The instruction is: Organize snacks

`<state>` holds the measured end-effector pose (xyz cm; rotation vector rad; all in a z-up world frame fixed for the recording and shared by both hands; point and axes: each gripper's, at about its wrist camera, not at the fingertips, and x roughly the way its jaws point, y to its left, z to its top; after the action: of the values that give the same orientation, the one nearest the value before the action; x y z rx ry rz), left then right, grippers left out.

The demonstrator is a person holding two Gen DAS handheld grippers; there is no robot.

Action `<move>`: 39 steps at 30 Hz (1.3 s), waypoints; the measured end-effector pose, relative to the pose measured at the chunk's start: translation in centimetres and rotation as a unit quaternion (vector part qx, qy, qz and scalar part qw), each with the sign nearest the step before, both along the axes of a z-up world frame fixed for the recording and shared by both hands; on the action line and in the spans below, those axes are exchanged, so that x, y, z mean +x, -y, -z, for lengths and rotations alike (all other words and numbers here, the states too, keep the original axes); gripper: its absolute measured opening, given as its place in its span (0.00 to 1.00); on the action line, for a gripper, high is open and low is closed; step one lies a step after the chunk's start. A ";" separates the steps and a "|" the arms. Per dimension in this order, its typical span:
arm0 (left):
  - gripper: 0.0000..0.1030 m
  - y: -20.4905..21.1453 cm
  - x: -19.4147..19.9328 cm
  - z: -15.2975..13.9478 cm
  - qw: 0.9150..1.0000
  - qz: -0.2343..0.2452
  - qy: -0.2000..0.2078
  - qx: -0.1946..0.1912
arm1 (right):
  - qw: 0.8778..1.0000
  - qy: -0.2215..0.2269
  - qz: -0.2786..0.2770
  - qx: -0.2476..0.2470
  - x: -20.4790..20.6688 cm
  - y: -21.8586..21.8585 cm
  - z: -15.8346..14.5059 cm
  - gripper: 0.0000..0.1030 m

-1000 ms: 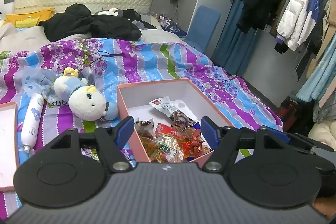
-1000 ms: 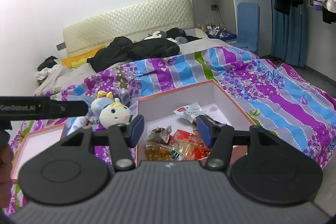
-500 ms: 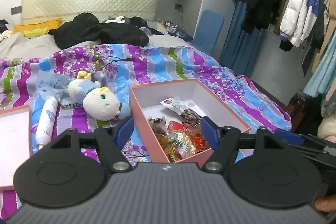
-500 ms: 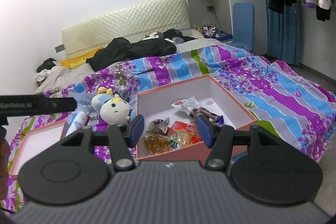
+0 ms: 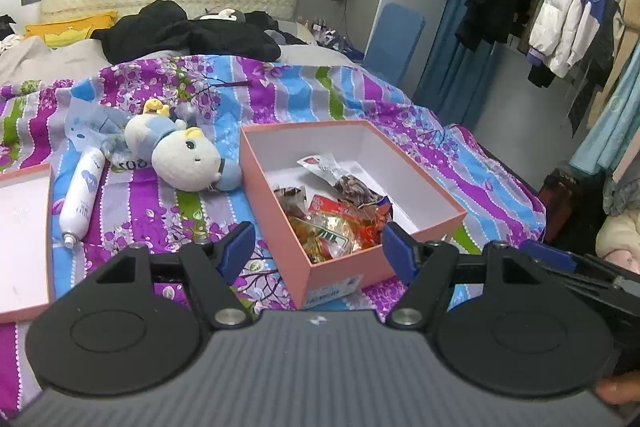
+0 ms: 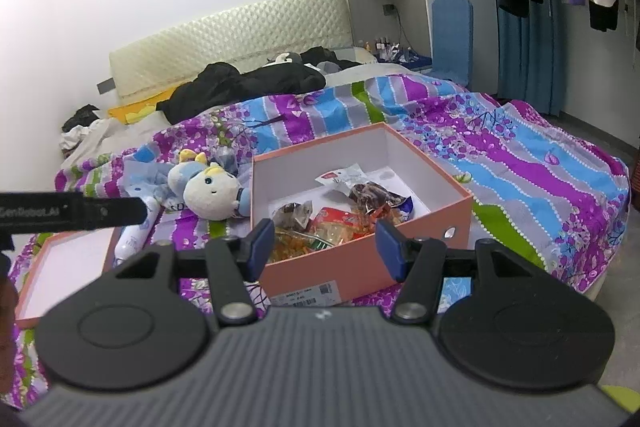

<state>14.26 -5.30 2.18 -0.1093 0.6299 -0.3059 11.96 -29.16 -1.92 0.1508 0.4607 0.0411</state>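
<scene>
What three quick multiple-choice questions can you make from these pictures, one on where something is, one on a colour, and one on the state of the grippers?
1. Where do the snack packets lie?
A. in the pink box
B. on the box lid
C. beside the white bottle

2. What colour is the inside of the pink box?
A. black
B. white
C. green

3. How do the left gripper and right gripper stand?
A. both open and empty
B. both shut on a packet
C. left shut, right open

Answers: 1 A, the packets sit piled inside the box walls. 2 B, its inner walls and floor show white. 3 A, each pair of fingers is spread with nothing between.
</scene>
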 end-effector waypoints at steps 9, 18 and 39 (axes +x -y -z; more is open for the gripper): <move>0.78 0.0 0.0 0.4 1.000 0.004 -0.002 0.009 | 1.000 0.000 0.004 -0.004 0.1 -0.1 0.0 0.57; 0.86 0.1 0.1 0.4 1.000 0.010 -0.004 0.006 | 1.000 0.000 0.010 -0.006 0.1 0.0 0.2 0.57; 0.98 0.4 0.5 0.0 1.000 0.002 0.002 0.018 | 1.000 0.006 0.020 0.001 0.6 0.6 0.3 1.00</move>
<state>14.75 -5.67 2.15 -0.0737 0.6312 -0.2978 12.53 -29.79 -2.18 0.1618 0.4460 0.0029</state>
